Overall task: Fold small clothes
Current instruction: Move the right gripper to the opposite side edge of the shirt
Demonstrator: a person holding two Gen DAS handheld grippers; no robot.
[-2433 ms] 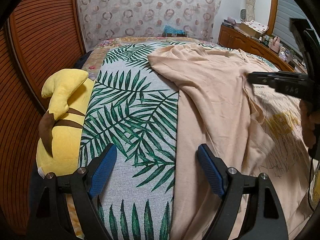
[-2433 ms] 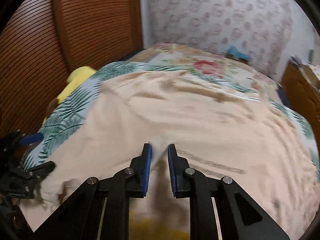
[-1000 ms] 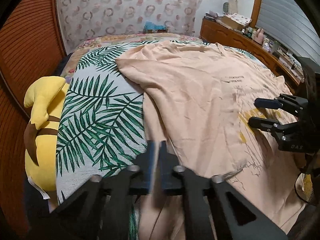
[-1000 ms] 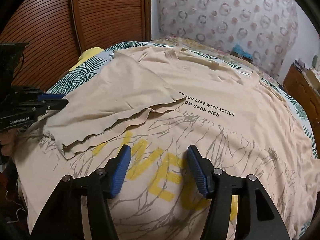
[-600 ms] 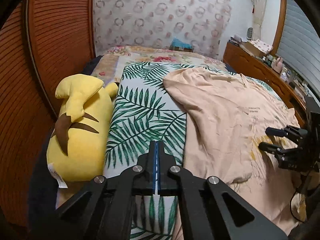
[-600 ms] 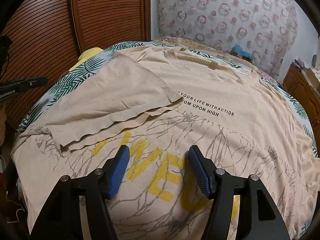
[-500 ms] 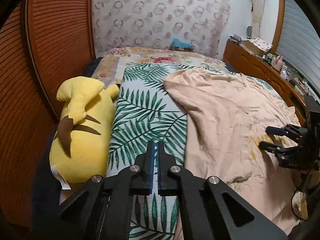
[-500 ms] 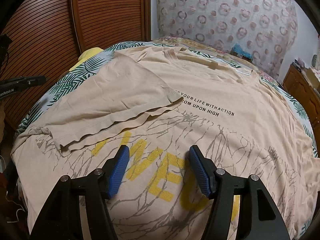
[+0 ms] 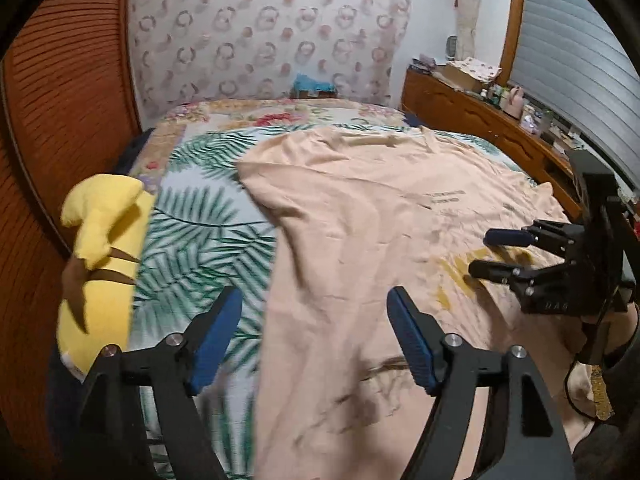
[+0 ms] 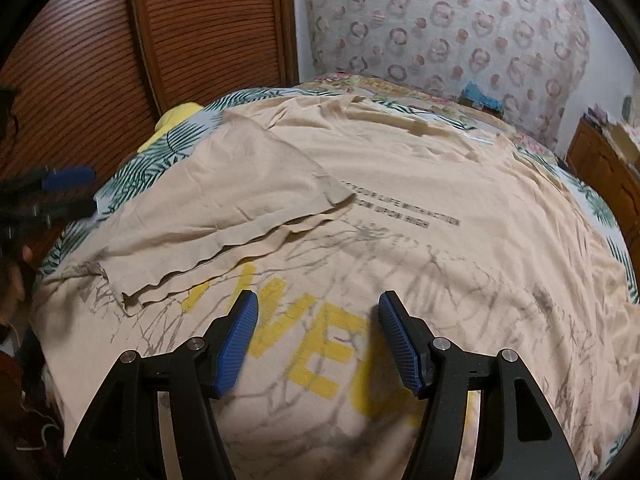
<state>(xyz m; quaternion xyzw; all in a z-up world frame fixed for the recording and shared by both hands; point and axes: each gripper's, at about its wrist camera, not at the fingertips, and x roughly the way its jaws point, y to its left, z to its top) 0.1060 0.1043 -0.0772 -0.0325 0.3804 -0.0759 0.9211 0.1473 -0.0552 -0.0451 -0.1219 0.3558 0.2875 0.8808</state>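
A bed (image 9: 208, 240) covered in a palm-leaf print spread fills the room, backed by slatted wooden doors (image 10: 208, 20) and ring-patterned wallpaper (image 9: 260, 32). Spread face-up across most of the bed lies a peach T-shirt (image 10: 440, 184), printed with a line of dark lettering, grey branch-like marks and large yellow letters; its left side, sleeve included, is folded inward over the chest, the wavy hem edge of the flap lying just above the yellow print. A yellow plush toy (image 9: 100, 256) with brown stripes rests on the bed's left edge, beside the spread and apart from the shirt. A wooden sideboard (image 9: 472, 120) cluttered with small items runs along the window wall. The left gripper (image 9: 316, 332) hovers over the shirt's folded left edge, its jaws having just been opening, now wide apart with nothing pinched between the blue pads. The right gripper (image 10: 318, 332) hangs above the yellow lettering, jaws likewise spread wide and holding nothing.
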